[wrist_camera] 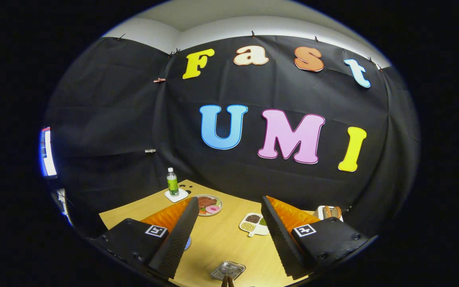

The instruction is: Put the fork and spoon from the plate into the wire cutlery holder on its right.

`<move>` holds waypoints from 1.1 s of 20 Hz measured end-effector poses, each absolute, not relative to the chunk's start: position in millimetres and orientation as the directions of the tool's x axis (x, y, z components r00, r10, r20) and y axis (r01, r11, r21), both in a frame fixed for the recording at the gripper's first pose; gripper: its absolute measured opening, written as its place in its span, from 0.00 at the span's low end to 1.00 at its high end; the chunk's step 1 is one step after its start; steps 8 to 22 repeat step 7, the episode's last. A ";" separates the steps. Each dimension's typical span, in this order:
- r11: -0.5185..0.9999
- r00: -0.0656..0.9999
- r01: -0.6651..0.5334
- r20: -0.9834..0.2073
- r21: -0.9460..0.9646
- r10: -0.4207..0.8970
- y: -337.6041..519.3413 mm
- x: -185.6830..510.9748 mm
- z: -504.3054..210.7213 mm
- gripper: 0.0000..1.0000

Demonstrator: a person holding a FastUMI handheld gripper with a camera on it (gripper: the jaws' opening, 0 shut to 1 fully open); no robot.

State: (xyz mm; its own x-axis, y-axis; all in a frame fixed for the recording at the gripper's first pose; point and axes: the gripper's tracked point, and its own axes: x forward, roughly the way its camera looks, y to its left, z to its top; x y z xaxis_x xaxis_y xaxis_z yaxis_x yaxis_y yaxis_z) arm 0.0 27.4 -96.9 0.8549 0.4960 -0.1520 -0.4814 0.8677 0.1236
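One view to go on, the one riding on the tongs (pixel 229 198), so here goes. The tongs are released, fingers spread wide with nothing between them, held up above the wooden counter (pixel 213 243) and looking down its length.

As for progress, I honestly can't pin it. I can't pick out a fork or a spoon lying loose anywhere. Beyond the right finger, at the far right of the counter, sits a pale container (pixel 329 211) with a couple of brownish sticks standing in it. That could be the cutlery holder with handles poking out, which would mean the job is mostly done, but it's too small to tell whether it's wire or what those sticks are. A blue edge (pixel 188 243) peeks out from behind the left finger and might be a plate. The rest of it is hidden, so the cutlery could just as well be lying there.

Containers:
- a round plate (pixel 209 205) just past the left fingertip, holding reddish and pink food
- a white divided dish (pixel 253 223) near the right finger, with dark, pale and green bits in separate compartments
- a small metal tray (pixel 228 270) low between the fingers, contents unclear
- a green-labelled bottle (pixel 172 181) standing upright on a white coaster (pixel 176 195) at the far end
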 end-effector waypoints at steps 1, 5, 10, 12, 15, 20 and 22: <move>0.863 0.851 -0.490 -0.150 0.121 0.504 30.8 1.8 -95.6 0.99; 0.847 0.836 -0.518 -0.140 0.120 0.531 43.4 1.2 -94.5 0.99; 0.846 0.835 -0.521 -0.140 0.111 0.532 43.9 1.7 -95.3 0.99; 0.846 0.835 -0.521 -0.140 0.111 0.532 43.9 1.7 -95.3 0.99; 0.846 0.835 -0.521 -0.140 0.111 0.532 43.9 1.7 -95.3 0.99; 0.846 0.835 -0.521 -0.140 0.111 0.532 43.9 1.7 -95.3 0.99; 0.846 0.835 -0.521 -0.140 0.111 0.532 43.9 1.7 -95.3 0.99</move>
